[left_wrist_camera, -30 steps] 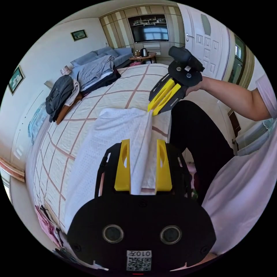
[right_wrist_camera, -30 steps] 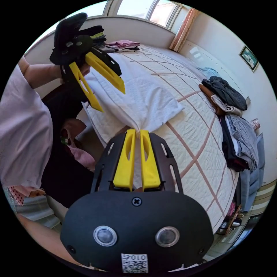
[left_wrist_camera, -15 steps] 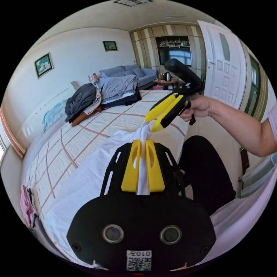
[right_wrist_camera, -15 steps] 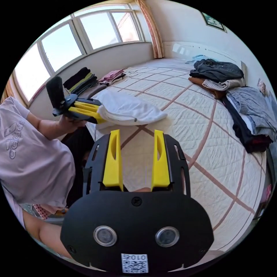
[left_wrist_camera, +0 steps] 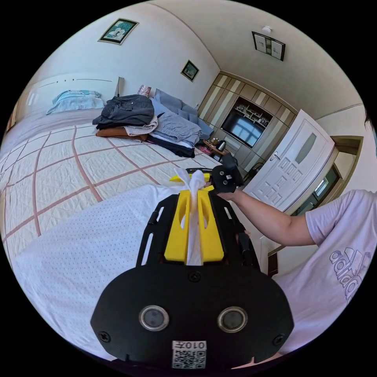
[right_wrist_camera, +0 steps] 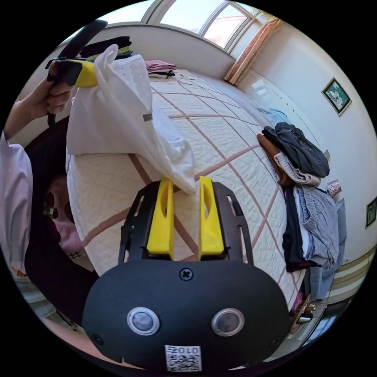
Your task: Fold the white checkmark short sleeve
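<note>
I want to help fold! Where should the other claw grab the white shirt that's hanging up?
Best guess: the low hanging corner of the white shirt, right by the open right claw. The left claw pinches the top bunch, so the cloth droops towards the bed. Coming from below, that loose corner slips between the jaws.

Shirt (left_wrist_camera: 78,251) lower part cut off by picture edge and claw housing. Right claw (left_wrist_camera: 188,178) tips hidden behind bunched cloth. Television (left_wrist_camera: 242,129) screen too small.
</note>
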### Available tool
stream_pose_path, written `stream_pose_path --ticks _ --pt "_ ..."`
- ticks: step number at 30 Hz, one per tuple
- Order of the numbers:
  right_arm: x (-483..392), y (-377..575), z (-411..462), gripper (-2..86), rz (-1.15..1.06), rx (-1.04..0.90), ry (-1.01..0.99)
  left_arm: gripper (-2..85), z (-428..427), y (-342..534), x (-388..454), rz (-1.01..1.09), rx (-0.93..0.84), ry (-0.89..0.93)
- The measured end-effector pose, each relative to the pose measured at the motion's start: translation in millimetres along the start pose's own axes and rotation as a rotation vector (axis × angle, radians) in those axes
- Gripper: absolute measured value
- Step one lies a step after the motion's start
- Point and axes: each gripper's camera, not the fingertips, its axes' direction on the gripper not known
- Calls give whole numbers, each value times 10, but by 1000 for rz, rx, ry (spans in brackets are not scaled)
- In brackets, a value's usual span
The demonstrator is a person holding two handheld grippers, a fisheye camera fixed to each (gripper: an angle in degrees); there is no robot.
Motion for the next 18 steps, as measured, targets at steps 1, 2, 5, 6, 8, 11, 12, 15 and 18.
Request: stream_pose_path --ticks 1,2,5,6,8,11,12,15,18 --pt "-25 -51 -35 41 -17 9 5 15 -17 64 -32 0 1 6" --pt "-25 -118 -68 34 -15 1 -1 15 -32 97 -44 1 5 8" --pt "18 -357 -268 23 -14 8 -14 16 -153 288 -83 -2 28 -8" --pt "32 -426 -327 23 -16 14 -6 16 -227 387 -105 -16 45 -11" --pt "67 -848 -595 21 -62 14 50 17 -382 570 -137 -51 82 -25" --pt "-78 -1704 -939 21 -235 13 109 18 -783 985 -160 -106 193 -71" --pt "-136 -1904 -989 21 -279 11 120 19 -983 1180 -186 -139 246 -85" --pt "-526 -2931 -1096 21 -510 -1 138 20 -1559 1765 -285 -236 400 -149" --pt "-1024 -3904 -936 21 -722 -53 68 22 -2052 2465 -462 -372 520 -205"
